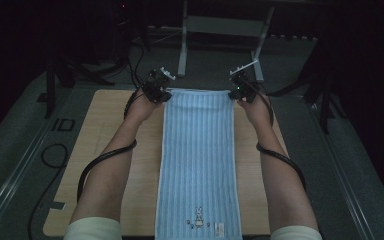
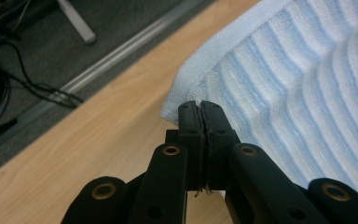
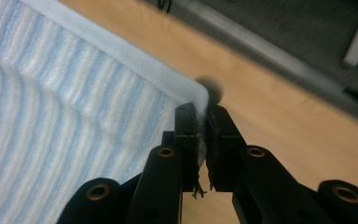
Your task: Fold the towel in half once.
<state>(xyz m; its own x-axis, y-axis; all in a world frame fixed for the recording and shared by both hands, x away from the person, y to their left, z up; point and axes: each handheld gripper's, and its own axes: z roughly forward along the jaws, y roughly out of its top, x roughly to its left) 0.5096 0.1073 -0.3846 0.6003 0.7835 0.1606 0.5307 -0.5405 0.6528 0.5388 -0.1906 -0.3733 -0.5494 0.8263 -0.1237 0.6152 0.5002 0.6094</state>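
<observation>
A light blue striped towel (image 1: 198, 160) with a white hem and a small rabbit motif near its front end lies lengthwise on the wooden table (image 1: 105, 125). My left gripper (image 1: 159, 93) is shut on the towel's far left corner (image 2: 182, 100), the jaws pressed together on the hem. My right gripper (image 1: 241, 93) is shut on the far right corner (image 3: 196, 95), with cloth pinched between its pads. Both far corners are lifted off the tabletop, and the towel (image 2: 298, 88) slopes away from each grip.
The person's forearms reach along both sides of the towel, with black cables looping beside them. A metal rail (image 2: 121, 53) edges the table's far side. Beyond it stand a grey stand's legs (image 1: 182, 50) and cables on dark carpet.
</observation>
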